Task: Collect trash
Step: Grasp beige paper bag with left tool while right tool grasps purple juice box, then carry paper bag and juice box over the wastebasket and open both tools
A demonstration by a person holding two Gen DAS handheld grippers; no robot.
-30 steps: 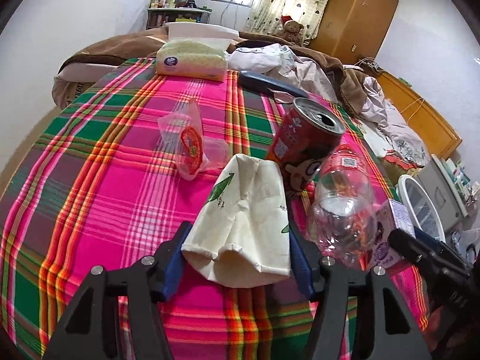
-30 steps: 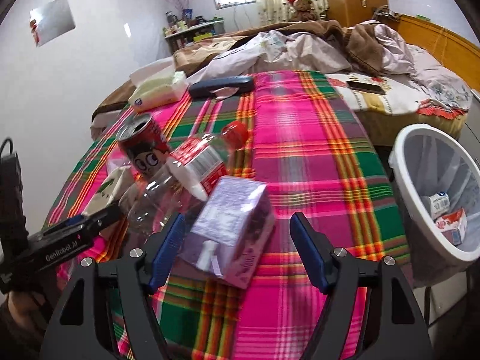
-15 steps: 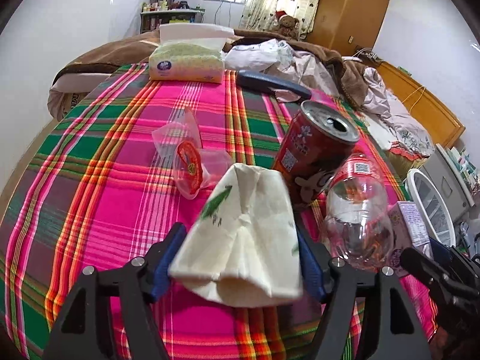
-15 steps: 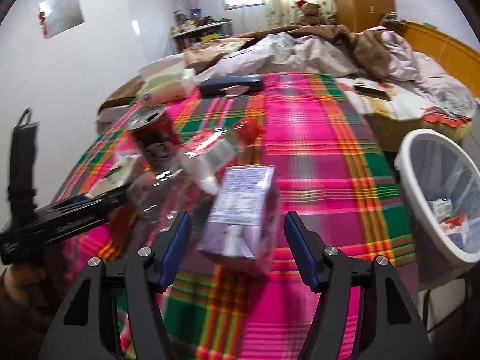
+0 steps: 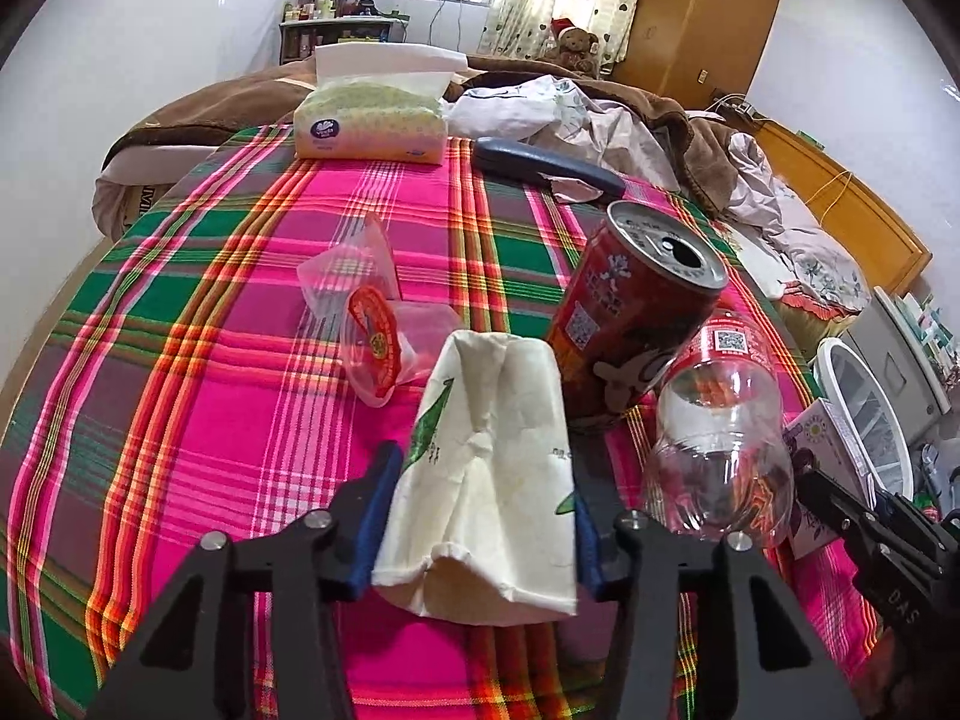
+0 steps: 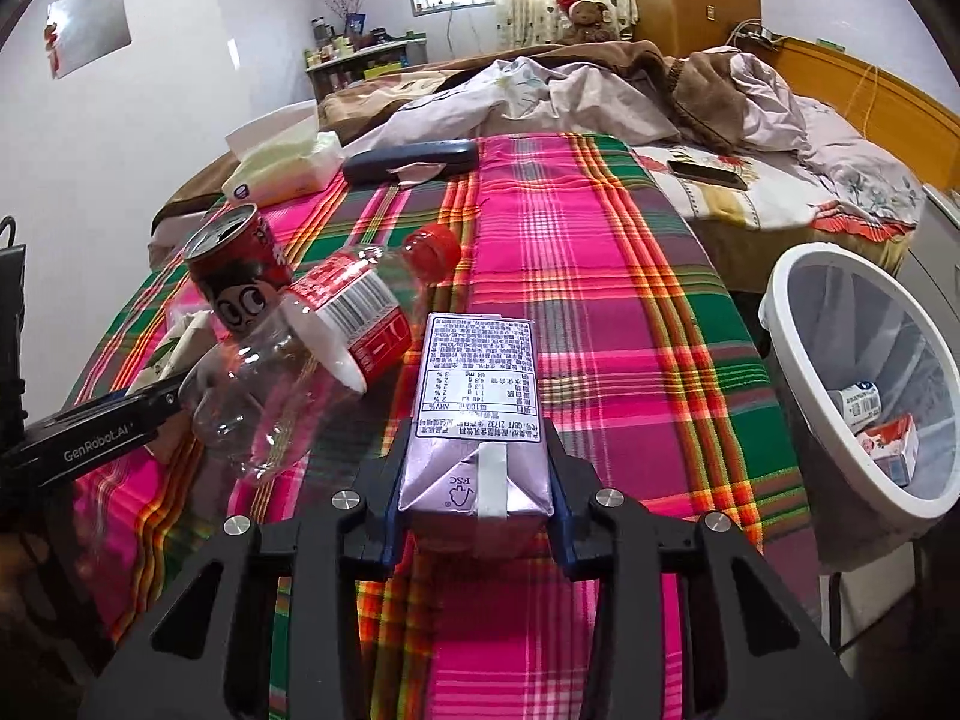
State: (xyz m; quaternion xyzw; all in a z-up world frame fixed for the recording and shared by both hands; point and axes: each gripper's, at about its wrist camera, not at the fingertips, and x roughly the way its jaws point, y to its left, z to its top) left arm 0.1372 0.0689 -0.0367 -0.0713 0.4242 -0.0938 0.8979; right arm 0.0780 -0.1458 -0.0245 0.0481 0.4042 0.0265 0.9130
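My left gripper is closing on a crushed cream paper cup, and its blue pads press both sides. Just behind the cup stand a red drink can and a clear plastic bottle lying on its side. A clear wrapper with a red label lies to the left. My right gripper is closing on a purple drink carton, with the pads tight against its sides. The can and the bottle sit to the carton's left.
A white bin with a few cartons inside stands off the table's right edge. At the far end of the plaid tablecloth lie a tissue pack and a dark case. Behind is an unmade bed with a phone.
Both grippers' jaws have narrowed onto what lay between them: the left now squeezes the paper cup, the right grips the purple carton, which has turned straight between the fingers.
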